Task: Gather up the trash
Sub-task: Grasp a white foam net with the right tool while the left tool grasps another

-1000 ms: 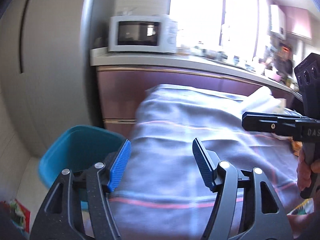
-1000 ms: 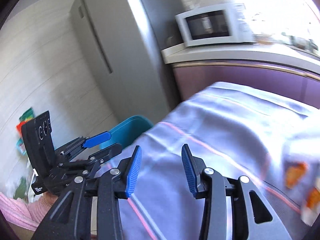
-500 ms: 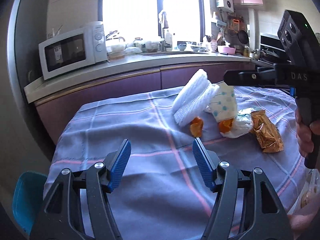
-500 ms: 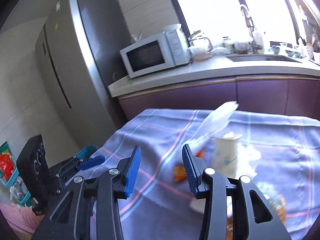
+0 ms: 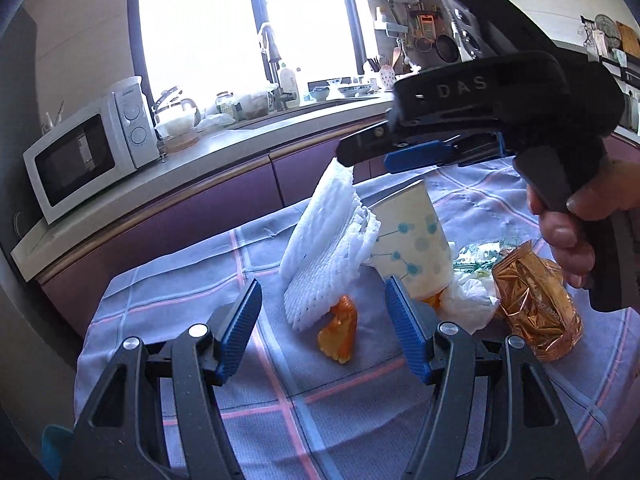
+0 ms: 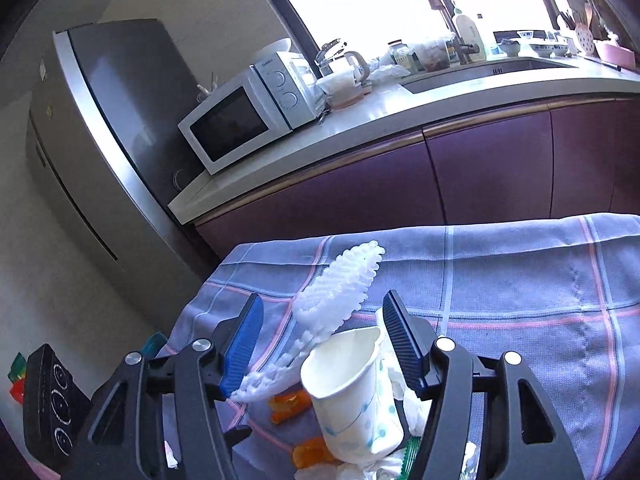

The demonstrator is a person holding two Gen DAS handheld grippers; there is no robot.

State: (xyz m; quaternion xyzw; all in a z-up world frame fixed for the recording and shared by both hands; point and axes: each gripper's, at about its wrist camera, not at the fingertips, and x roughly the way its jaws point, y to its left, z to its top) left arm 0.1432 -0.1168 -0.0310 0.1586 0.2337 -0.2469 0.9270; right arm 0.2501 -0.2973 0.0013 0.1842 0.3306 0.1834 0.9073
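Note:
A trash pile lies on the checked tablecloth: white foam netting, a dotted paper cup, orange peel, crumpled tissue and a gold foil wrapper. My left gripper is open and empty, just short of the netting and peel. My right gripper is open above the pile, with the netting and cup between its fingers, apart from them. It also shows in the left wrist view, over the cup.
A counter with a microwave, kettle and sink runs behind the table. A steel fridge stands at the left. A teal bin's edge shows low left beside the table.
Both grippers have swung from the teal bin side to the right and come up to the trash pile. The right gripper now hangs over the cup and netting.

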